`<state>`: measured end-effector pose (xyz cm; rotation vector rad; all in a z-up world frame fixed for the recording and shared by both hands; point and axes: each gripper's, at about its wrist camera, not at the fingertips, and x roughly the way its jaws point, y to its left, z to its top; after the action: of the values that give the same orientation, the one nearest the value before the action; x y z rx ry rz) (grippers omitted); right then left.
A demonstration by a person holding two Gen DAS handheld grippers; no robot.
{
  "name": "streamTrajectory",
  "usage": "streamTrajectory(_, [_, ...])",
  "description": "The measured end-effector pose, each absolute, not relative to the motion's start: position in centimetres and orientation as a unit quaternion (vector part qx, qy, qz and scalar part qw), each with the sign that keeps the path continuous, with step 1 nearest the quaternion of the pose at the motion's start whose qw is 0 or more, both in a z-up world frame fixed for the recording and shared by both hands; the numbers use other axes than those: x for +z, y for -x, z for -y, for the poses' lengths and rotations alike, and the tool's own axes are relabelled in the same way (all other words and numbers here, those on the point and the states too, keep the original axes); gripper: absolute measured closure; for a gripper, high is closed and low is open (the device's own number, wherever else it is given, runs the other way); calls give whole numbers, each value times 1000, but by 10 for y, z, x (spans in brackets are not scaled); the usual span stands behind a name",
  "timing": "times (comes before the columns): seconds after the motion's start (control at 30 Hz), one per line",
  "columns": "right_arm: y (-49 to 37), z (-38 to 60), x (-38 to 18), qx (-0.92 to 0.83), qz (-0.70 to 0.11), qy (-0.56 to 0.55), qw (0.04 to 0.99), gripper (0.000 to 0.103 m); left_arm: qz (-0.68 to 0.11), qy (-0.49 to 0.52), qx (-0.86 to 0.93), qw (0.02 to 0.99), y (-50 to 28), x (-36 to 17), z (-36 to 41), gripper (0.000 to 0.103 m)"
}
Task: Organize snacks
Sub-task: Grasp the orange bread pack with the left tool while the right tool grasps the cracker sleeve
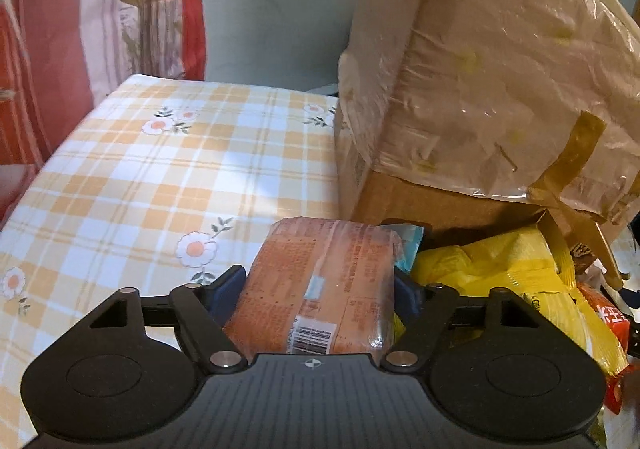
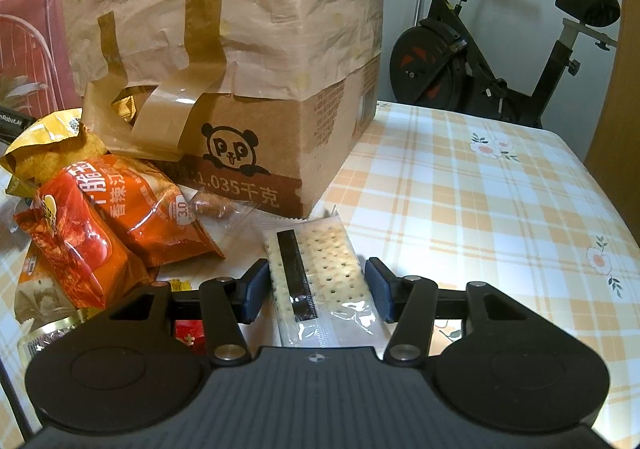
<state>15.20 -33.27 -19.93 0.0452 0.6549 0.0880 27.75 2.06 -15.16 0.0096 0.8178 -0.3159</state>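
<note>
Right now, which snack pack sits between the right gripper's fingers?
The clear-wrapped cracker pack with the black strip; the orange-red bags lie off to its left.

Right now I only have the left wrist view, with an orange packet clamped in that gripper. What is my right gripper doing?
Observer: The right gripper straddles a clear-wrapped cracker pack lying on the checked tablecloth; its jaws are open, with gaps on both sides.
Operator: Anything crowding it on the side?
Observer: Yes, two red-orange snack bags are piled just to its left, in front of the cardboard box.
Operator: Is that the same box I see wrapped in plastic?
Observer: It appears so; from the right wrist view its front shows a panda logo and loose brown tape strips.
</note>
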Motion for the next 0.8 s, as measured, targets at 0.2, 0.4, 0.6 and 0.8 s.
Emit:
streamTrajectory(0.2, [-152,333,-200,44,-321,-24,946,48,-378,-1,-140,915,-262,-142,-26,27])
streamTrajectory(0.4, [-152,334,-199,44,-320,-25,946,48,-362,24,-125,924,-249,-126,-31,27])
streamTrajectory(0.6, [-152,334,-199,45,-321,-26,946,48,-352,24,-112,929,-240,-120,-31,27])
streamTrajectory(0.8, [-153,334,-198,45,-321,-30,945,48,-340,28,-101,935,-232,-111,-34,27])
